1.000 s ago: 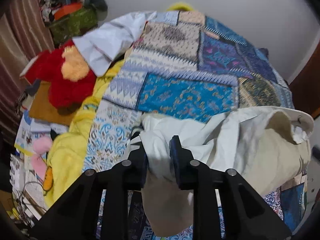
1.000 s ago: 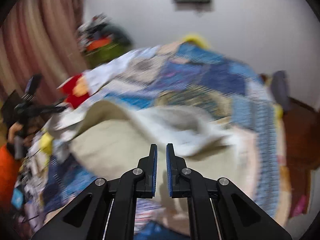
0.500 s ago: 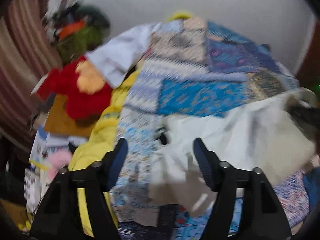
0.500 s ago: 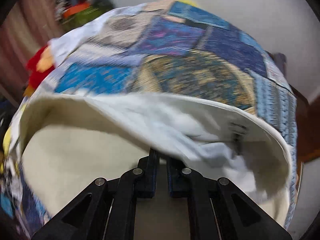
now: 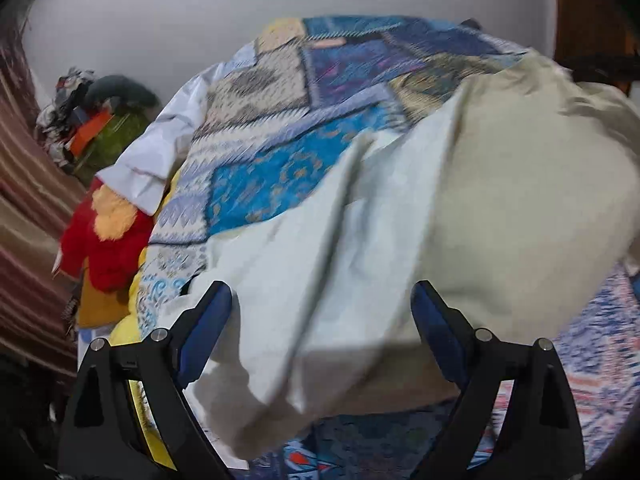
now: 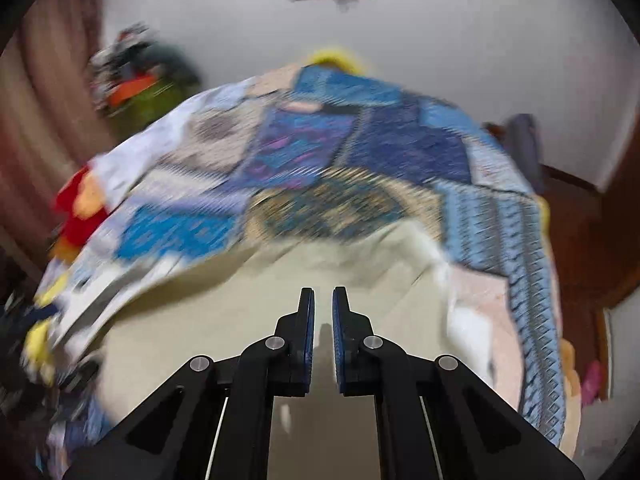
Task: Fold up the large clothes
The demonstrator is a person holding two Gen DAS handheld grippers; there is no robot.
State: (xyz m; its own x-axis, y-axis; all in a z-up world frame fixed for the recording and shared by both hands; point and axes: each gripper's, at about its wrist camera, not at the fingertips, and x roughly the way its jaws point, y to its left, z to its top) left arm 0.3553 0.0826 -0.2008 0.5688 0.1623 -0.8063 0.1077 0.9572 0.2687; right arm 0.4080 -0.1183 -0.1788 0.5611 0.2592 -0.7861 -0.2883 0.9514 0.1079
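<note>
- My left tongs (image 5: 320,312) stand spread, having just been opening; the cream garment (image 5: 440,220) lies between them, unpinched, released to settle.
- My right tongs (image 6: 323,308) are pressed together above the same cloth; any grip is hidden.
- Beyond, the garment rests on the patchwork bedspread (image 5: 272,168).

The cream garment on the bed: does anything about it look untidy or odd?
Yes. The cream garment lies rumpled and bunched on the patchwork bedspread, with loose folds near the open left hand-held gripper, not flat.
</note>
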